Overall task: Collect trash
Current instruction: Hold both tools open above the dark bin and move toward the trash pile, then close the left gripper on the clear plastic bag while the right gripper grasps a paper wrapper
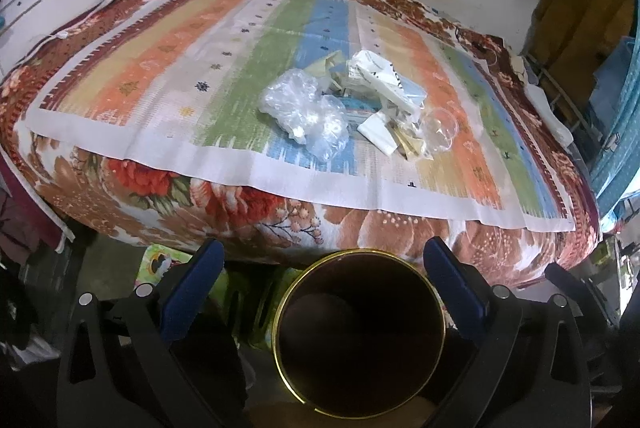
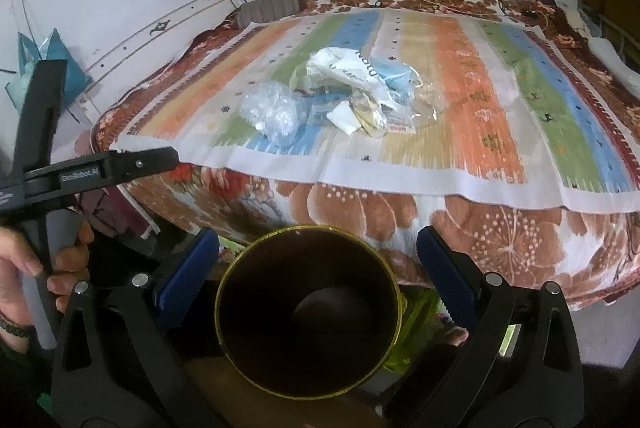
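Across the flowered bed [image 1: 224, 204] a striped cloth [image 1: 208, 40] spreads; at my twelve o'clock its trash pile [image 1: 352, 100] sits mid-cloth; at six o'clock a gold-rimmed bin [image 1: 304, 282] waits below; my left gripper [image 1: 323, 260] and right gripper [image 2: 318, 250] hang released, holding nothing.

"GenRobot.AI" on left claw [image 2: 100, 170].

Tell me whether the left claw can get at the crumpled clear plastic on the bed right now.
Probably yes. The left claw is open and holds nothing, and the crumpled clear plastic lies on the near-left side of the trash pile, uncovered. Only the bin below sits between them.
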